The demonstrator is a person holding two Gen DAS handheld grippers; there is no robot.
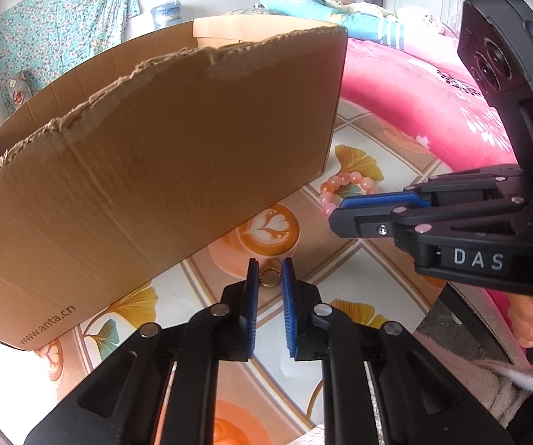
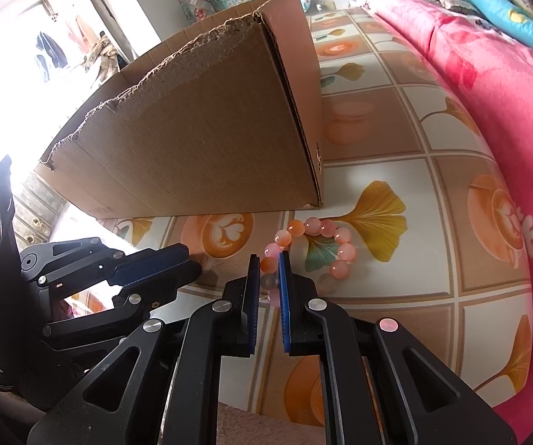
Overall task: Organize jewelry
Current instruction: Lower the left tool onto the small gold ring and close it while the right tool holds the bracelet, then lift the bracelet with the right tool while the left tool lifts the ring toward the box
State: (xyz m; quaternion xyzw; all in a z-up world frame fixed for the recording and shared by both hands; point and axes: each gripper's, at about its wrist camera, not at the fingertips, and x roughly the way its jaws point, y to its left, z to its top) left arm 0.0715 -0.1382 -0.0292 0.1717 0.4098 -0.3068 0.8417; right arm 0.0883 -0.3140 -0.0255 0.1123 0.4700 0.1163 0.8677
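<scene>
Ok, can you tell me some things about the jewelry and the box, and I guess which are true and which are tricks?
1. The ring between the left gripper jaws is gold-coloured. True.
2. The bracelet lies inside the cardboard box. False: it lies on the tablecloth, beside the box.
3. The right gripper jaws have bracelet beads between them. True.
4. The box has a lid on. False: its top is open, with torn edges.
</scene>
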